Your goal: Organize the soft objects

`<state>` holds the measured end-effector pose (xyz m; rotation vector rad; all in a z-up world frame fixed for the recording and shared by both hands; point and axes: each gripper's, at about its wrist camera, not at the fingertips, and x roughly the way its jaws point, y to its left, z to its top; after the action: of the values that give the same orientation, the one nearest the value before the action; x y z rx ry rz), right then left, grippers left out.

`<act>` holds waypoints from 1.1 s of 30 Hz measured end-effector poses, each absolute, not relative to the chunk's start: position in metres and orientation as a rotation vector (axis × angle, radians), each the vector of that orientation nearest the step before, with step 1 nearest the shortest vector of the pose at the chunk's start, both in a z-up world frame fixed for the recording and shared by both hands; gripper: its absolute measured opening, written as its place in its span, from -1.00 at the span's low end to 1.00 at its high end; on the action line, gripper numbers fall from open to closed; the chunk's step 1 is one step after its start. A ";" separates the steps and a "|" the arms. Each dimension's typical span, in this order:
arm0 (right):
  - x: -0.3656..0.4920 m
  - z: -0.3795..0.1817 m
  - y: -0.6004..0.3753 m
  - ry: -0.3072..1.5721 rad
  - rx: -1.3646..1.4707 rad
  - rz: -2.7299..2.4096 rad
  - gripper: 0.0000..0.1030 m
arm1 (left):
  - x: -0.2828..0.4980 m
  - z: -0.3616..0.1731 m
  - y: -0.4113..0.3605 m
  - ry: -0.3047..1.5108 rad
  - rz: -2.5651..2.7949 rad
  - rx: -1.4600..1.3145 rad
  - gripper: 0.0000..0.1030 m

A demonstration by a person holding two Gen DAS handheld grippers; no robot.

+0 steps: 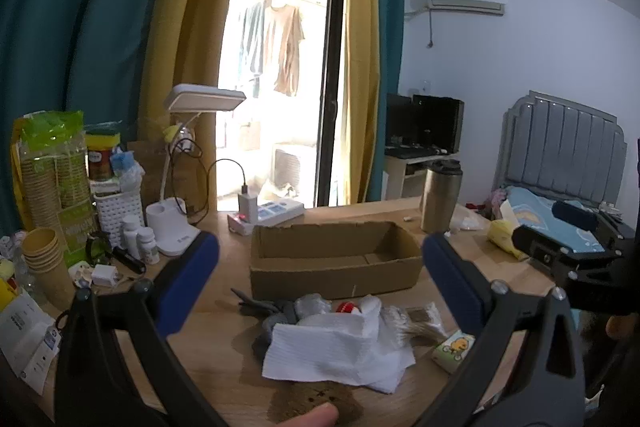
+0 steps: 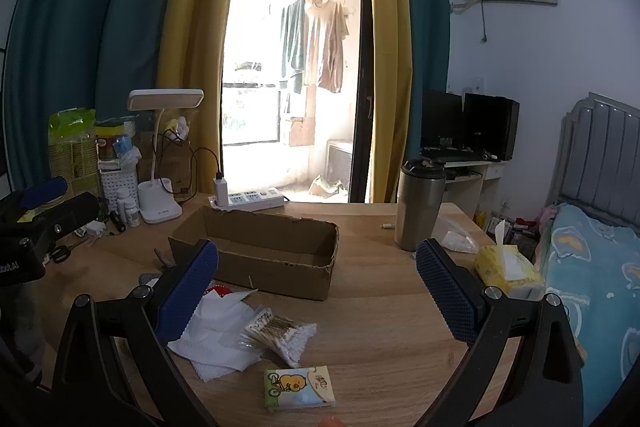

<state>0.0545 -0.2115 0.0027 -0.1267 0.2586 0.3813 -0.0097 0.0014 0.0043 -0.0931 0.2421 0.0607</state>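
Soft stuff sits heaped on the desk just in front of the cardboard box (image 1: 336, 259): white tissue (image 1: 336, 347), cotton swab bag (image 2: 280, 335), tissue pack (image 2: 299, 387). Box empty, open top, likely the bin. Left gripper (image 1: 320, 279) and right gripper (image 2: 316, 291) hover above, jaws apart, holding nothing.

wooden desk (image 2: 380, 339), cardboard box (image 2: 256, 253), tissues (image 2: 218, 337)
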 end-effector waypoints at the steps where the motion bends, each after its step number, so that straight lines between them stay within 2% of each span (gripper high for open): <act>1: 0.054 0.003 -0.211 0.259 -0.127 0.381 0.96 | -0.010 0.004 0.001 0.239 0.064 -0.093 0.99; 33: 0.054 0.000 -0.213 0.271 -0.119 0.372 0.96 | -0.013 0.000 0.006 0.244 0.025 -0.153 0.99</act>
<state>0.0543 -0.2132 0.0004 -0.1189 0.2707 0.3717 -0.0130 0.0058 -0.0003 -0.1525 0.2444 0.0255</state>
